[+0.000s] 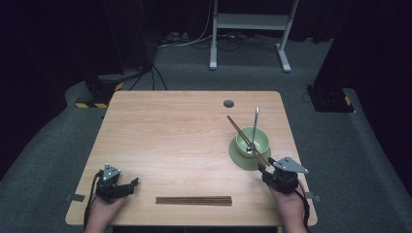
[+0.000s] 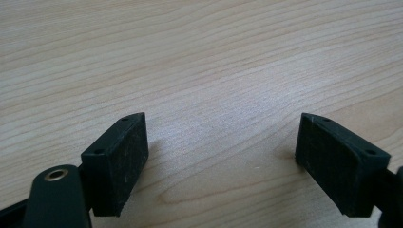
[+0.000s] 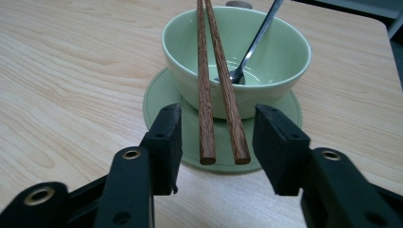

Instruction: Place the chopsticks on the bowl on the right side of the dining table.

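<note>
Our right gripper (image 3: 216, 142) stands with its jaws spread, the pair of chopsticks (image 3: 215, 85) between them untouched, long axis running away across the green bowl (image 3: 285, 61). Our left gripper (image 2: 221, 161) gapes over bare table (image 2: 199, 57).

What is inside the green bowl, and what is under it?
Inside the green bowl a metal spoon leans on the far rim. A pair of chopsticks lies across its rim. Under it is a green saucer; the saucer's middle is covered.
</note>
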